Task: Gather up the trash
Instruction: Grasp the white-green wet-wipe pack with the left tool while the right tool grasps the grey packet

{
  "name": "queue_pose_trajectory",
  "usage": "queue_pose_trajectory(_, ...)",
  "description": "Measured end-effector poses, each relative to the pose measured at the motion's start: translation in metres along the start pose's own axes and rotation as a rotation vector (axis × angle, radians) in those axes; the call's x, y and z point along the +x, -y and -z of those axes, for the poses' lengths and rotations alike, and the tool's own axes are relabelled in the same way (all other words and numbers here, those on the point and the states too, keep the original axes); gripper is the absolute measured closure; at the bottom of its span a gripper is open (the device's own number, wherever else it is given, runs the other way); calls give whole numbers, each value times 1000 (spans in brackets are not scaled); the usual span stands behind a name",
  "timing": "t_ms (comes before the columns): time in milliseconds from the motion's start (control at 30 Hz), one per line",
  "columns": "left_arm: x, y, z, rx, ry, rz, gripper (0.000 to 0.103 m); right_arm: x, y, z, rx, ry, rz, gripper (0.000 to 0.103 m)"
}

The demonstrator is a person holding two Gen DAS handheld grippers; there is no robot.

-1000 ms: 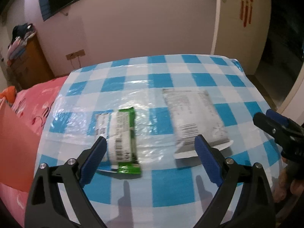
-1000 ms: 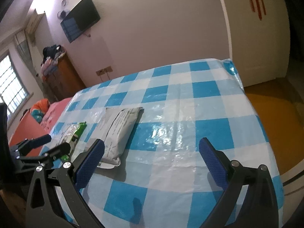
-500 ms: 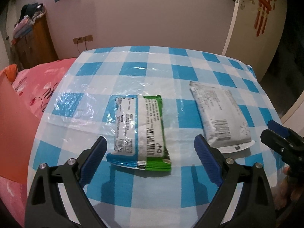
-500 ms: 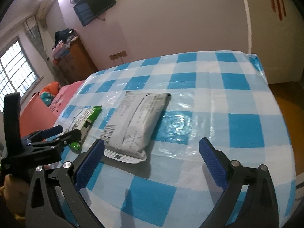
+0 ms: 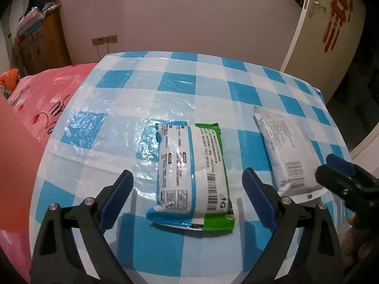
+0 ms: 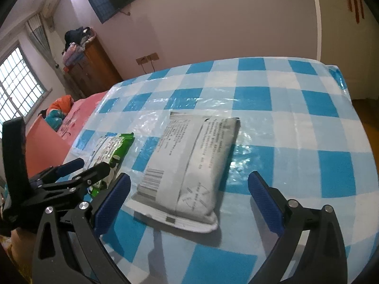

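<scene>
Blue rubber pads spread wide on the left gripper (image 5: 187,196), and the green-and-white wrapper packet (image 5: 193,177) lies flat on the table right between them, near end towards the camera, nothing pinched yet. Over on the other side, the right gripper (image 6: 189,198) gapes just as wide, lined up on the grey packet (image 6: 189,168), which lies flat just ahead of its pads. Both packets rest on a glossy blue-and-white checked tablecloth (image 5: 213,90), side by side, close but apart.

Risk now, as I judge it: that plastic cloth looks slick and wrinkled, so a closing pad could skate the packet forward or snag the cloth along with it. The two grippers sit close together too, so a clash is possible. No bin shows in either view. Beyond the table: pink bedding (image 5: 45,94), a wooden cabinet (image 5: 42,45), a white door (image 5: 324,30). Nothing blocks either grab.
</scene>
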State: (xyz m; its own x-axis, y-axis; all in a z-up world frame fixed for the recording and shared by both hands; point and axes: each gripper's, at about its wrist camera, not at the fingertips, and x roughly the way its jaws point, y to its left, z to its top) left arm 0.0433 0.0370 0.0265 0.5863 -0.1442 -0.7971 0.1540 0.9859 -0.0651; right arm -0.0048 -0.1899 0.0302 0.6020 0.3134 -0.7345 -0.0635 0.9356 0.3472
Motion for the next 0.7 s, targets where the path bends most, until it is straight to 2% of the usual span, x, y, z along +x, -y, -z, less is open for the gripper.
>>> queue_pose_trajectory(100, 2, -1, -2, 4, 1, 6, 10, 8, -6, -3, -9, -8, 20, 8)
queue_pose_trajectory(167, 4, -2, -4, 8, -1, 6, 10, 14, -8, -5, -8, -19, 28, 20)
queue_pose_trajectory(533, 11, -1, -6, 24, -8, -4, 10, 31, -17, -14, -19, -43, 98, 19)
queue_pose_trajectory(700, 16, -2, -7, 18, -22, -17, 21, 39, -22, -16, -32, -54, 126, 14)
